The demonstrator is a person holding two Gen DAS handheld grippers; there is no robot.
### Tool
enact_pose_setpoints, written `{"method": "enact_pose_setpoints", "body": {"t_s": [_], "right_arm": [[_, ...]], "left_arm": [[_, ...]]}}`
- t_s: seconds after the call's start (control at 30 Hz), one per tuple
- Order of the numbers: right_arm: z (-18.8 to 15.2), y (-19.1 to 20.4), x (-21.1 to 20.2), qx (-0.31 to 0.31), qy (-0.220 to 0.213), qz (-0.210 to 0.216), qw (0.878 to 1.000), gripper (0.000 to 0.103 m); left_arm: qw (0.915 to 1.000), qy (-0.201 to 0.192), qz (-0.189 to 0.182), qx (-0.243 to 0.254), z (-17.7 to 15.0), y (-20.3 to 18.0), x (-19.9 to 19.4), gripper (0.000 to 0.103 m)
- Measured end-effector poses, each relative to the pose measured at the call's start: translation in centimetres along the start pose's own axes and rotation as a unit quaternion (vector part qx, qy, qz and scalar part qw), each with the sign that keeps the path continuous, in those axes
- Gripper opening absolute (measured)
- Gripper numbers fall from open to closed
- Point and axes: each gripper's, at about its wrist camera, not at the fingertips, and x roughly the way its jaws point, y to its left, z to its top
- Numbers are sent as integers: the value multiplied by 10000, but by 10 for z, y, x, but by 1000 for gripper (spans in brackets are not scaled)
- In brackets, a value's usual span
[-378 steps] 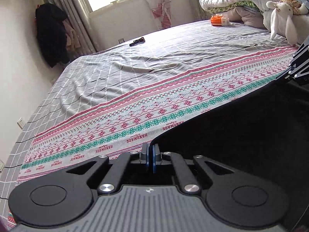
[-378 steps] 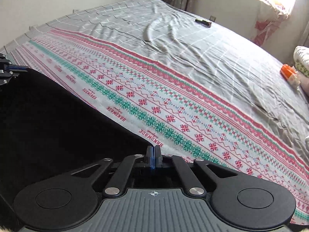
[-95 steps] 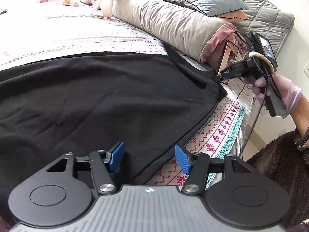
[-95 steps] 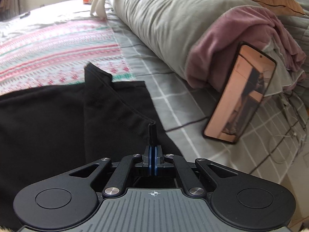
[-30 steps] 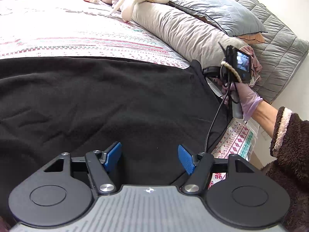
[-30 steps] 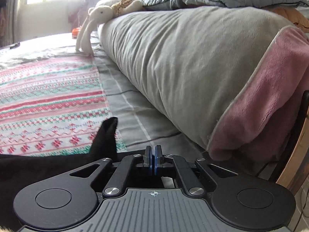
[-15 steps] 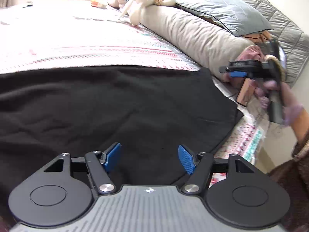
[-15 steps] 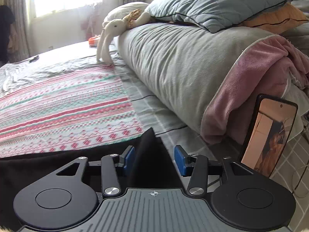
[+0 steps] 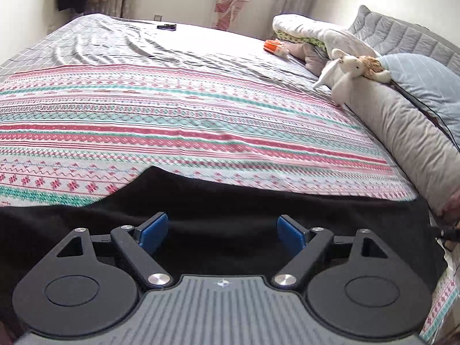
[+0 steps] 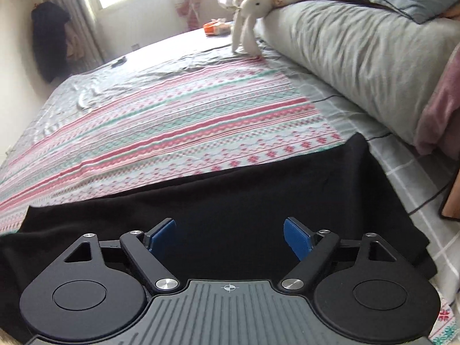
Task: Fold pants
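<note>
The black pants (image 9: pixel 258 210) lie flat on the near part of the bed, on a red and green patterned blanket (image 9: pixel 172 120). In the right wrist view the pants (image 10: pixel 273 189) stretch from the left edge to a corner near the long pillow. My left gripper (image 9: pixel 221 231) is open and empty just above the pants. My right gripper (image 10: pixel 230 237) is open and empty over the pants too.
A long grey pillow (image 10: pixel 359 57) with a pink cover end lies along the right side. A white plush rabbit (image 10: pixel 250 11) sits on it. A phone (image 10: pixel 450 195) leans at the right edge. An orange box (image 9: pixel 274 46) and a remote (image 9: pixel 166 27) lie far back.
My right gripper has let go of the pants corner and opened wide, and it has pulled back. My left gripper stays open and now faces the far side of the bed.
</note>
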Motion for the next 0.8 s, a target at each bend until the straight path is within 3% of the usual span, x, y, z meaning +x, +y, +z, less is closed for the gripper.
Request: {"method": "enact_pose_setpoints", "body": {"t_s": [0.13, 0.23, 0.4, 0.43, 0.47, 0.53, 0.7, 0.8], "right_arm": [[-9, 39, 18, -483, 220, 330, 9980, 84], [-15, 66, 36, -897, 420, 308, 9946, 85], [-27, 95, 63, -1747, 673, 140, 9822, 85], [-29, 98, 66, -1890, 678, 75, 9796, 85], [-31, 99, 68, -2004, 680, 12, 9774, 85], [-33, 99, 72, -2073, 724, -38, 9756, 85], [-31, 92, 74, -1920, 791, -16, 9782, 86], [-31, 91, 73, -1901, 784, -40, 9786, 86]], "left_arm": [[9996, 94, 75, 273, 17, 34, 26, 103], [9986, 370, 105, 377, 22, 57, 51, 101], [9981, 526, -28, 311, 23, 71, 73, 84], [9980, 506, -14, 369, 23, 68, 73, 70], [9979, 481, 0, 427, 24, 65, 72, 46], [9983, 328, 16, 485, 25, 62, 68, 29], [9991, -274, 251, 204, 26, 62, 55, 26], [9973, -256, 663, 201, 24, 63, 66, 26]]}}
